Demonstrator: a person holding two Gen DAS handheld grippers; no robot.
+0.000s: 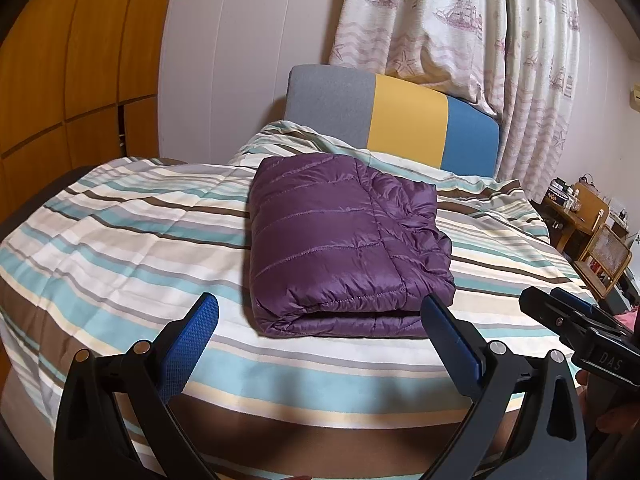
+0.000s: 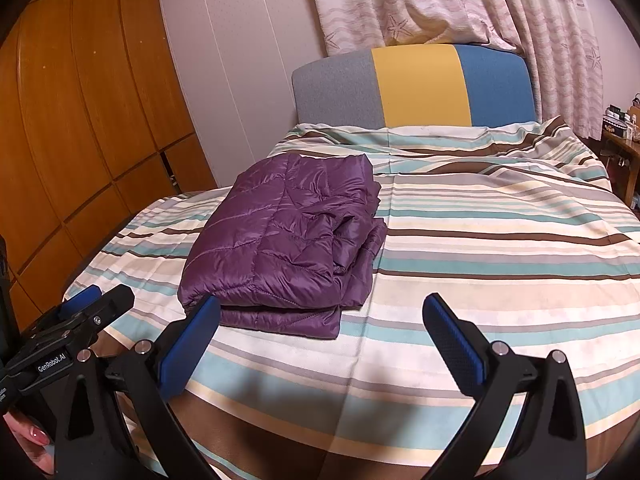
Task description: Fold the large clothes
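Observation:
A purple quilted puffer jacket [image 1: 340, 248] lies folded into a thick rectangle on the striped bed cover [image 1: 120, 240]. In the right wrist view the same jacket [image 2: 288, 240] sits left of centre. My left gripper [image 1: 320, 316] is open just in front of the jacket's near folded edge, with nothing between its blue pads. My right gripper [image 2: 322, 316] is open too, held above the cover to the right of the jacket's near corner, and it holds nothing. Each gripper shows at the edge of the other's view, the right gripper [image 1: 560, 308] and the left gripper [image 2: 96, 300].
A grey, yellow and blue headboard [image 1: 400, 116] stands behind the bed, under patterned curtains [image 1: 460, 32]. Wooden wardrobe doors [image 2: 80, 120] line the left side. A small wooden side table [image 1: 580, 216] with clutter stands at the right. A person's hand [image 2: 28, 440] grips the left tool.

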